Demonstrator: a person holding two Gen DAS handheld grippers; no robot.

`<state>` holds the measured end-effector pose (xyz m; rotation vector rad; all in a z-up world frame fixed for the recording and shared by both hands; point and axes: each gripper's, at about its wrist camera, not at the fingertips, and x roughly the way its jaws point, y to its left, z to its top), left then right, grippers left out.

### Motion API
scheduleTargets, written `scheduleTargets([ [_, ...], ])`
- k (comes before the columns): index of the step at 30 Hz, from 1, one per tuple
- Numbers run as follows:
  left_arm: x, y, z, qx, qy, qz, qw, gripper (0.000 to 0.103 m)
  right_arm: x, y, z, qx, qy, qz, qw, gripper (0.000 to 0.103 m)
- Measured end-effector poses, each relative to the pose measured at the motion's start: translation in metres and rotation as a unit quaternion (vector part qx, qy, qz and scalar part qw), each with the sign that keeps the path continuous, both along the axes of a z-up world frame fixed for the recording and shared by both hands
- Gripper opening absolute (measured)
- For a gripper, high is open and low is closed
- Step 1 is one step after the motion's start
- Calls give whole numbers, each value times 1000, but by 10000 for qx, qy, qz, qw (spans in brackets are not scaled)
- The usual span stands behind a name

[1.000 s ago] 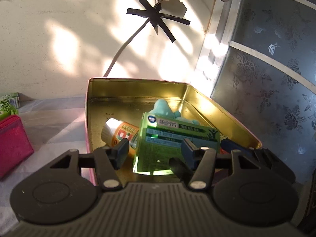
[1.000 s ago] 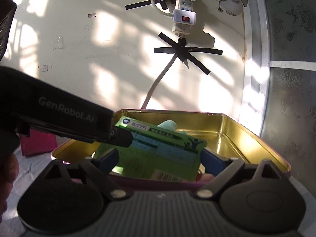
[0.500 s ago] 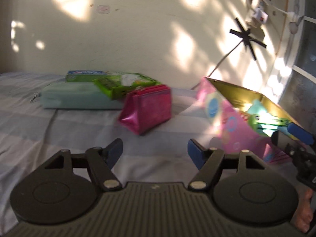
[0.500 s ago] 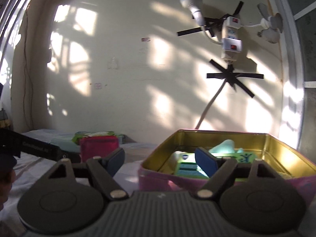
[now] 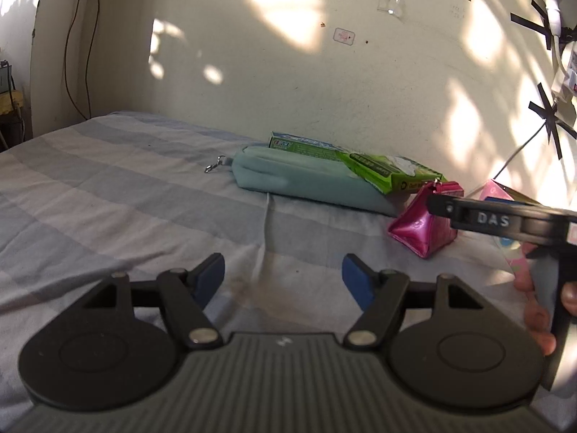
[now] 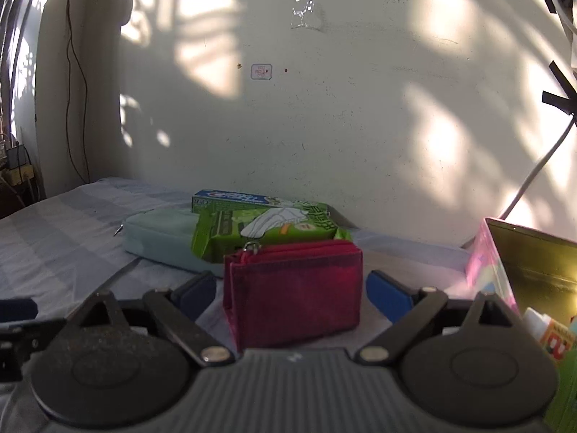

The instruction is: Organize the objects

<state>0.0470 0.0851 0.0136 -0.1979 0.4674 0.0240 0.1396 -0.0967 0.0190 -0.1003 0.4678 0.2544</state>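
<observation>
A magenta zip pouch (image 6: 294, 290) stands on the striped bedsheet between my right gripper's (image 6: 290, 288) open blue fingers, not clamped. It also shows in the left wrist view (image 5: 422, 225). Behind it lie a green packet (image 6: 267, 229), a toothpaste box (image 6: 230, 200) and a pale teal pencil case (image 6: 162, 240). The pink tin with a gold inside (image 6: 530, 263) stands at the right, holding a small bottle (image 6: 548, 335). My left gripper (image 5: 283, 279) is open and empty over bare sheet.
The wall runs close behind the objects. A white cable (image 6: 537, 173) and black tape crosses hang at the right. The bedsheet (image 5: 126, 195) stretches to the left. The right gripper's body and the hand on it (image 5: 537, 288) stand at the left view's right edge.
Both grippers pulled back from the tin and swung left. The green box stayed in the tin. My right gripper now frames the magenta pouch; the left faces the sheet.
</observation>
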Motion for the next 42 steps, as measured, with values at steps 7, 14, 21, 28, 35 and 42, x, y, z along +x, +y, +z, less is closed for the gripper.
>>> scheduleTargets([
  [7, -2, -6, 0, 104, -114, -109, 9998, 74, 7, 4, -19, 267, 274, -177, 9991, 87],
  [14, -1, -2, -1, -31, -107, -80, 9999, 74, 5, -30, -23, 978, 561, -467, 9925, 23],
  [21, -2, 1, 0, -117, -113, -103, 9998, 74, -44, -58, -18, 1065, 656, -187, 9920, 12],
  [28, -5, -1, 1, -296, -31, -726, 9969, 74, -144, -102, -9, 804, 814, 1036, 9880, 13],
  [35, -17, -44, 9, -740, 113, -1732, 9820, 74, -210, -178, -10, 1192, 503, -654, 9894, 30],
  [42, -48, -63, 15, -1054, 169, -2179, 9701, 74, -232, -183, 1, 1702, 128, -91, 9853, 39],
])
